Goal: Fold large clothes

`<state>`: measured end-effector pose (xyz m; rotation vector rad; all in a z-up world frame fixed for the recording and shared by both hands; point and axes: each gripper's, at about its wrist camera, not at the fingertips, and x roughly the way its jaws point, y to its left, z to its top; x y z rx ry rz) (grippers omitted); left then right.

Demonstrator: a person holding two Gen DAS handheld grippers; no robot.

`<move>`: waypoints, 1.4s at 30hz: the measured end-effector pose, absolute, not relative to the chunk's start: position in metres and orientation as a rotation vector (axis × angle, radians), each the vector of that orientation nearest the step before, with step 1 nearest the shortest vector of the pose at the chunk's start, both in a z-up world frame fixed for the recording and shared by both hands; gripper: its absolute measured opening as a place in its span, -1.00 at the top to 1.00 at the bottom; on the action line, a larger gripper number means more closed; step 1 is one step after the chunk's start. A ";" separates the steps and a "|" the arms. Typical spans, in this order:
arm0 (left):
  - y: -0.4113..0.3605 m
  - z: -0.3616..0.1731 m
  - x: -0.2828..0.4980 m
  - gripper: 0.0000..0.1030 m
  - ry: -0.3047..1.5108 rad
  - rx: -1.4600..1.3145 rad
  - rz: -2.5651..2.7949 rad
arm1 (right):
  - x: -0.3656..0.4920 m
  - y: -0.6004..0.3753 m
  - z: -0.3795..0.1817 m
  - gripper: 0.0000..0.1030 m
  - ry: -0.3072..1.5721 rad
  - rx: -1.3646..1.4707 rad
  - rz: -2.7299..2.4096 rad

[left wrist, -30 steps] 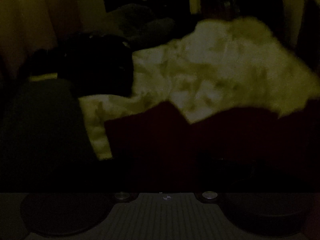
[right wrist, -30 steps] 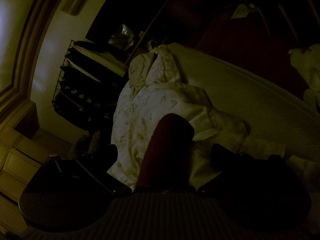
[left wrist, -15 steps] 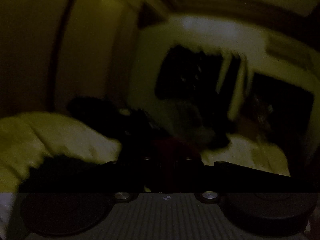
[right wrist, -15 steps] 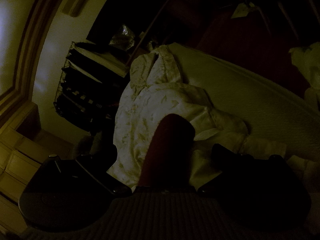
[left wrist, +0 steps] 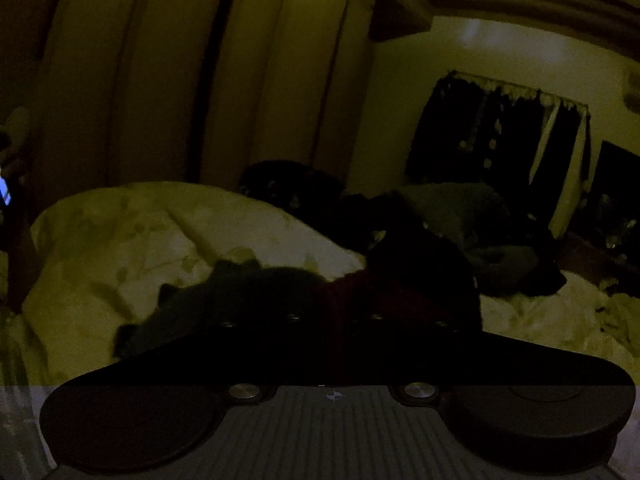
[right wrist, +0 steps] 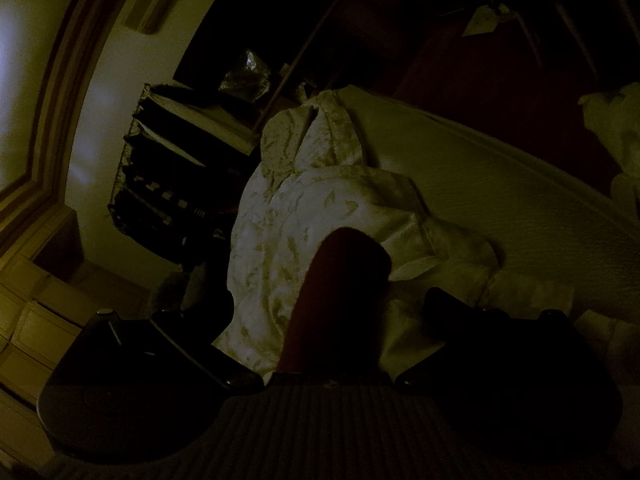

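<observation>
The room is very dim. A dark red garment (left wrist: 360,292) lies bunched right in front of my left gripper (left wrist: 332,320), whose fingers are too dark to make out. In the right wrist view a strip of the dark red garment (right wrist: 340,292) runs up between the fingers of my right gripper (right wrist: 336,344), which looks shut on it. Under both lies a pale leaf-patterned bedcover (right wrist: 304,216), also in the left wrist view (left wrist: 160,240).
A dark pile of other clothes (left wrist: 460,232) sits on the bed behind the red garment. A tall wardrobe (left wrist: 180,80) and a dark curtained window (left wrist: 500,136) stand behind. The right wrist view shows a shelf unit (right wrist: 176,176) and the mattress edge (right wrist: 520,184).
The left gripper has swung up and to the left: its view went from looking down on the bedcover to looking level across the bed at the wardrobe. The right gripper has barely moved.
</observation>
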<state>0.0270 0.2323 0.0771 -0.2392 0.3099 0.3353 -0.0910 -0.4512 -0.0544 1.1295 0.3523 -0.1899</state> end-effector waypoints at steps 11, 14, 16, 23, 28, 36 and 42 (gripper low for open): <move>0.067 0.126 0.030 -0.40 0.198 -0.074 -0.256 | -0.091 -0.452 -0.055 -0.98 0.351 1.131 -0.187; 0.000 0.116 0.024 -0.41 0.240 -0.008 -0.455 | -0.091 -0.453 -0.056 -0.99 0.347 1.138 -0.182; -0.043 0.099 0.018 -0.42 0.285 0.033 -0.561 | -0.091 -0.453 -0.057 -0.99 0.344 1.144 -0.180; -0.141 0.004 0.000 -1.00 0.555 0.214 -0.767 | -0.093 -0.455 -0.058 -0.99 0.336 1.163 -0.171; -0.136 -0.011 -0.015 -1.00 0.571 0.291 -0.764 | -0.093 -0.456 -0.058 -0.99 0.335 1.168 -0.169; -0.075 0.016 0.002 -1.00 0.558 0.133 -0.664 | -0.093 -0.455 -0.058 -0.99 0.334 1.171 -0.170; 0.005 -0.001 0.049 -1.00 0.646 0.058 -0.290 | -0.092 -0.454 -0.058 -0.99 0.341 1.158 -0.175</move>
